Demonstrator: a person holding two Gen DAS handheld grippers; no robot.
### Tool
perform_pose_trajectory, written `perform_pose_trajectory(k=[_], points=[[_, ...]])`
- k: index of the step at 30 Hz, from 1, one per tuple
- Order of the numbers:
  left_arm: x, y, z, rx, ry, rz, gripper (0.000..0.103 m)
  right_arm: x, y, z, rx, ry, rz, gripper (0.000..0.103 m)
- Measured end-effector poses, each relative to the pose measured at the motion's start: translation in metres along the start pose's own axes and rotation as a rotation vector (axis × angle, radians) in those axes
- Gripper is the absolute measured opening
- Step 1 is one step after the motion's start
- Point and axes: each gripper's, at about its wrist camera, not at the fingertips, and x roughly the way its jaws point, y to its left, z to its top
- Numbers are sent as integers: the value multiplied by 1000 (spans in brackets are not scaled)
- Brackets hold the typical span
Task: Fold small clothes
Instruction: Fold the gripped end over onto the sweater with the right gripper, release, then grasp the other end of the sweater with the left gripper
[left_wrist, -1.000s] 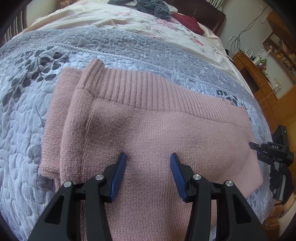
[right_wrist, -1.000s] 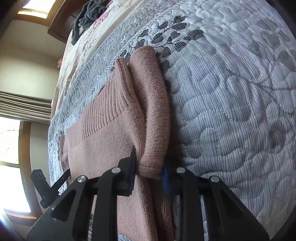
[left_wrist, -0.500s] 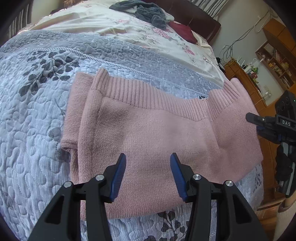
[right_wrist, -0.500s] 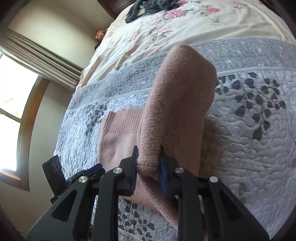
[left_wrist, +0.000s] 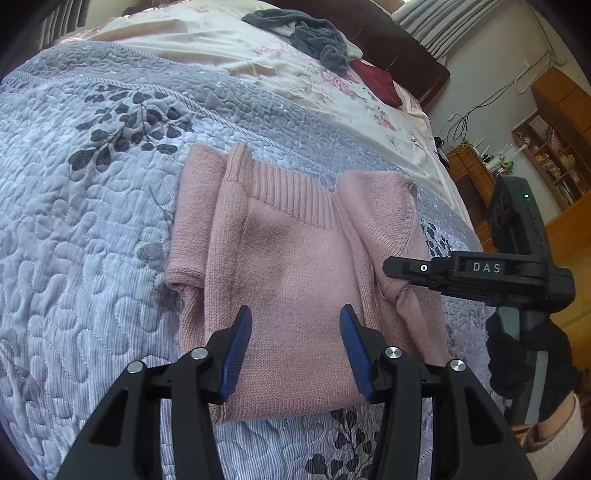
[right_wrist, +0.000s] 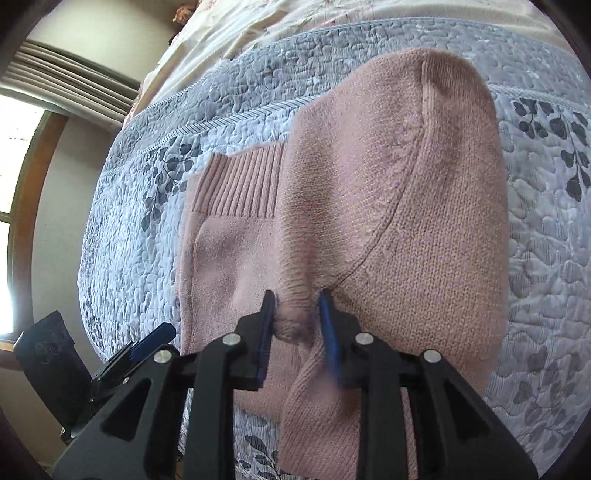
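Pink knit sweater spread on quilted grey bed cover, left sleeve tucked under. Left gripper above hem, fingers wide, empty. Right gripper pinching raised right-side fold, fingers narrow around bunched knit.

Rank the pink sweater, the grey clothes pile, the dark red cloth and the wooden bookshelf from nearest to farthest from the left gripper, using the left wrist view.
From the left gripper:
1. Pink sweater, right under the fingers.
2. Grey clothes pile and dark red cloth, far up the bed; too close to call.
3. Wooden bookshelf, against the wall at far right, looks farthest, though not plainly.
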Motion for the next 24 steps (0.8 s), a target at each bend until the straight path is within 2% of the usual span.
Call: perform_pose_trajectory(k=[3, 6, 10, 15, 21, 24], points=[[1, 0, 0, -16, 8, -28, 50, 0, -3, -3, -3, 0, 51, 39], [3, -6, 1, -26, 9, -69, 50, -14, -11, -3, 32, -6, 143, 40], [12, -20, 6, -67, 25, -161, 51, -46, -22, -10, 30, -62, 184, 40], [45, -40, 13, -116, 83, -251, 53, -84, -54, -32, 44, -133, 172, 42], [96, -41, 15, -217, 164, -255, 53, -97, -108, -67, 109, -165, 151, 42], [112, -42, 15, -254, 176, -281, 53, -97, -129, -79, 136, -177, 148, 42]])
